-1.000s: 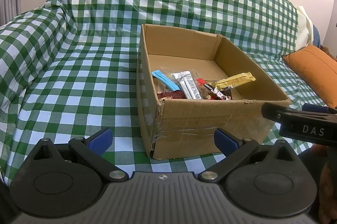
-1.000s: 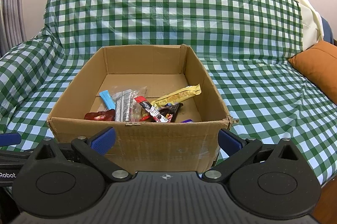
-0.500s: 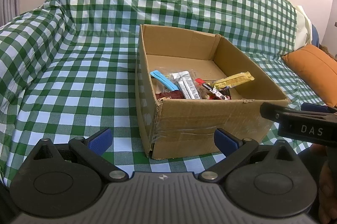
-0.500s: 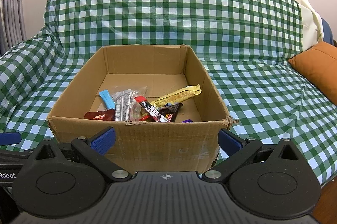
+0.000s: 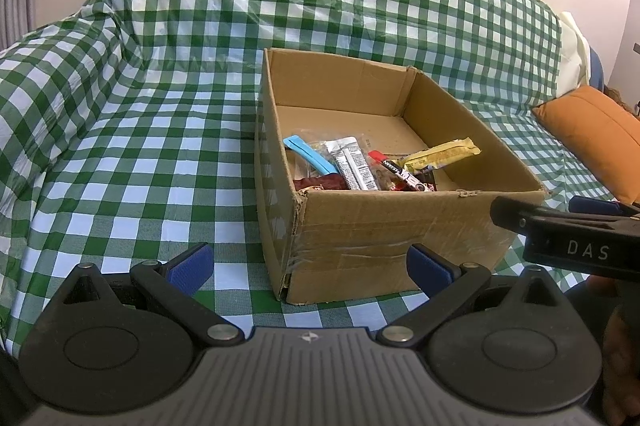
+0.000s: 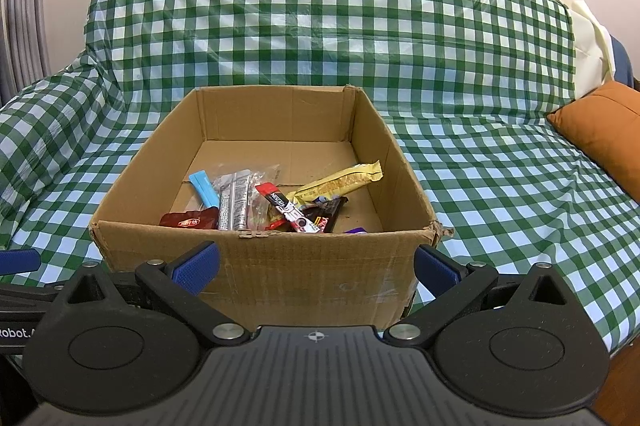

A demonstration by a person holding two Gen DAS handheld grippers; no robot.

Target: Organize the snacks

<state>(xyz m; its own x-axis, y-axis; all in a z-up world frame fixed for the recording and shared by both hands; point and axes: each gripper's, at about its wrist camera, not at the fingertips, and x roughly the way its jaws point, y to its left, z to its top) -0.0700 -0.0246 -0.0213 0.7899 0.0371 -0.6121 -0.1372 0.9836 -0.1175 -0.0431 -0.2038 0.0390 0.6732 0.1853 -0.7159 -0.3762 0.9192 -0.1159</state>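
An open cardboard box sits on a sofa under a green checked cloth. Inside lie several snack packets: a yellow bar, a light blue stick, silver sachets, a red-and-white coffee stick and a dark red packet. My left gripper is open, low in front of the box's near left corner, holding nothing. My right gripper is open before the box's near wall, also holding nothing, and shows from the side in the left wrist view.
An orange cushion lies on the seat to the right, with a cream pillow behind it. The checked seat spreads left of the box. Grey curtain folds hang at far left.
The left wrist view has shifted slightly, with the box sliding a little left in the frame. The right gripper and the snacks have stayed put.
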